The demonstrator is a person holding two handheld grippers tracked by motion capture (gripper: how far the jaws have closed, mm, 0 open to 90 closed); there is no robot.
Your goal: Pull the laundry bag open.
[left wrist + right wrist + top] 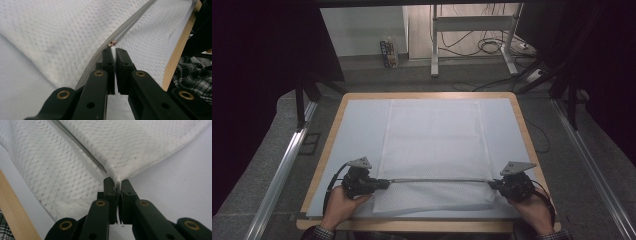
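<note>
High view: left gripper [384, 183] and right gripper [493, 184] are each pinching one end of the raised edge of the white quilted zippered fabric cover [432, 135], stretched taut between the fingers over the pale blue table mat [357, 130].

Left gripper view: fingers [108, 62] are clamping the cloth, small copper zipper pull [112, 43] just beyond the tips.

Right gripper view: fingers [109, 190] are nipping the corner beside the grey zipper tape [82, 147].

Likely a fold in progress; next move calls for carrying both ends forward together, keeping tension even.

floor: grey carpet [377, 80] | desk frame [472, 25] | cables [484, 46] | dim light
</note>
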